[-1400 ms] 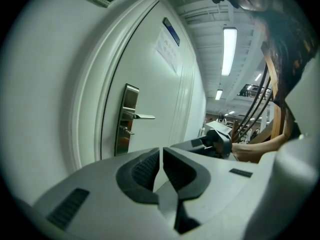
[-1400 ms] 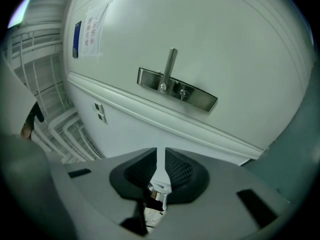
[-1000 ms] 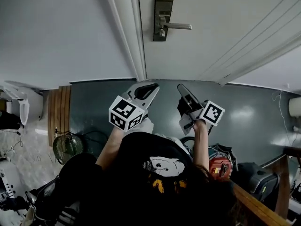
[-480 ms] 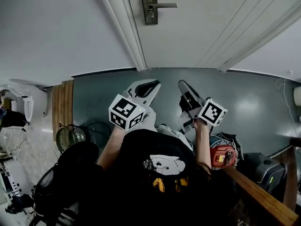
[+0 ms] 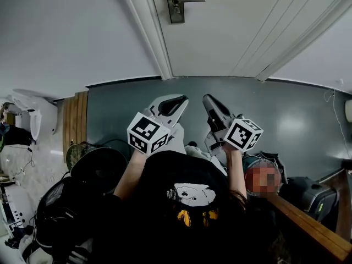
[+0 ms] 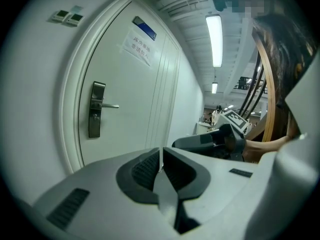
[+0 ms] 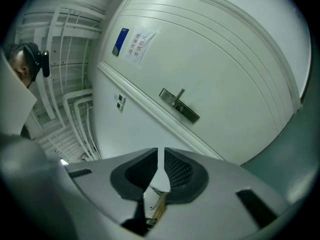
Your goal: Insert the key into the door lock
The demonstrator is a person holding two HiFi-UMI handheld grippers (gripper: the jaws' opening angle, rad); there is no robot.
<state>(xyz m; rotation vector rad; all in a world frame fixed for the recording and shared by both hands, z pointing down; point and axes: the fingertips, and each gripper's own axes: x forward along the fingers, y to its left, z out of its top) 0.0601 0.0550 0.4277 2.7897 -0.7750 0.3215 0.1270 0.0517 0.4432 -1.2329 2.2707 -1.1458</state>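
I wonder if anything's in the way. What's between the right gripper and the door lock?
In the head view, only bare grey floor and plain white door lie between the right gripper, shut on a brassy key, and the door lock.

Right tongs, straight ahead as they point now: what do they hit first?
Probably the door frame, or the white wall just beside it, not the lock plate. Nothing stands between, though depth is unclear. The right tongs look shut on a brassy key.
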